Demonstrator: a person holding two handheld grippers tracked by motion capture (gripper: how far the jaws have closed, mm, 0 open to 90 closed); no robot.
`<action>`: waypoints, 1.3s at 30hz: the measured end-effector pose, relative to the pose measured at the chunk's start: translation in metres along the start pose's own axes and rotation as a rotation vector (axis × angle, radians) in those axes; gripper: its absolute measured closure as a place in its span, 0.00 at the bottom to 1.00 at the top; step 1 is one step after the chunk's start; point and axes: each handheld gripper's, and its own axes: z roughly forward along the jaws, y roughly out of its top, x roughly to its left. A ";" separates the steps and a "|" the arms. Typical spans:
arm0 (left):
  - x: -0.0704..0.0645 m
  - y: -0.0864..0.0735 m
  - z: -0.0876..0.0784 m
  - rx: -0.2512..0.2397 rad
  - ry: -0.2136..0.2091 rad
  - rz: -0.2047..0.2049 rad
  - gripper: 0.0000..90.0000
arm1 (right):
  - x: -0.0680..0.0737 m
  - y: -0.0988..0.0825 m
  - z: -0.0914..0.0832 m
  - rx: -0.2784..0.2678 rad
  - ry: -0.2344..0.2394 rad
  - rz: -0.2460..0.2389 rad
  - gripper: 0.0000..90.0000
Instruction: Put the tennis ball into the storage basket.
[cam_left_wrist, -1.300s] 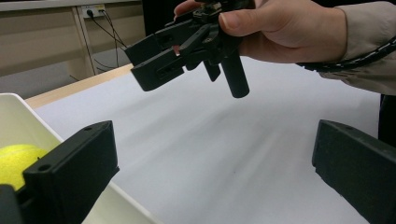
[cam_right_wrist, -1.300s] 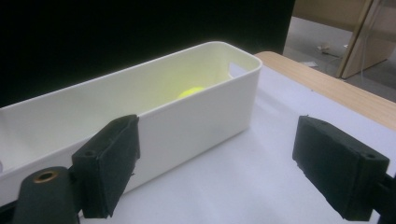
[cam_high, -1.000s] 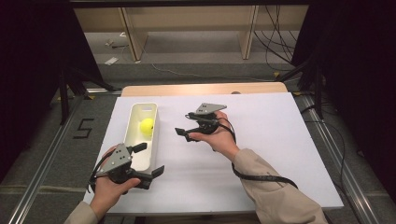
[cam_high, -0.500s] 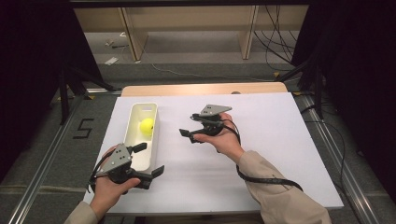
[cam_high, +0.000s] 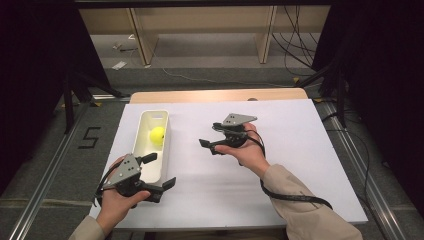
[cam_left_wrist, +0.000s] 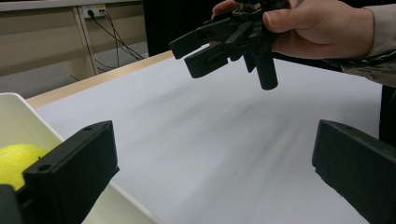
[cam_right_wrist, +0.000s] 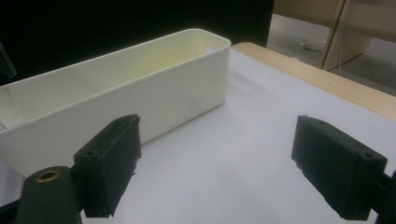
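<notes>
1. A person seated at a white-topped table (cam_high: 300, 165) holds a two-jaw gripper in each hand, seen from a fixed camera overhead.
2. The left gripper (cam_high: 159, 171) rests at the near-left corner of the table, its jaws spread wide. One jaw lies inside the near end of a white oblong bin (cam_high: 145, 150) and the other on the table just outside its wall.
3. Neither jaw presses on that wall; the left gripper view shows clear space between the two black pads.
4. A yellow tennis ball (cam_high: 157, 135) sits in the bin toward its far half, well apart from the left gripper's jaws. In the left gripper view it (cam_left_wrist: 18, 163) shows partly behind the left-hand jaw.
5. The right gripper (cam_high: 210, 143) is held above the middle of the table, pointing toward the bin's long side, with bare tabletop between them.
6. Its jaws stand apart with nothing between them; the right gripper view looks past them to the bin's outer wall (cam_right_wrist: 140, 102) and the table beyond.
7. From the left gripper view, the right gripper (cam_left_wrist: 191, 51) hangs clear above the surface in the person's hand (cam_left_wrist: 317, 28).
8. A strip of bare wood (cam_high: 215, 96) edges the far side of the tabletop.
</notes>
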 end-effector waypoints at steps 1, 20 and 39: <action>0.000 0.000 0.000 0.000 0.000 0.000 0.00 | 0.000 -0.001 -0.002 -0.001 -0.003 -0.002 0.19; 0.000 0.000 0.000 -0.002 0.002 0.000 0.00 | -0.005 -0.010 -0.026 -0.008 -0.032 0.009 0.19; 0.000 0.000 0.000 -0.001 0.003 -0.001 0.00 | -0.013 -0.020 -0.057 -0.024 -0.072 0.029 0.19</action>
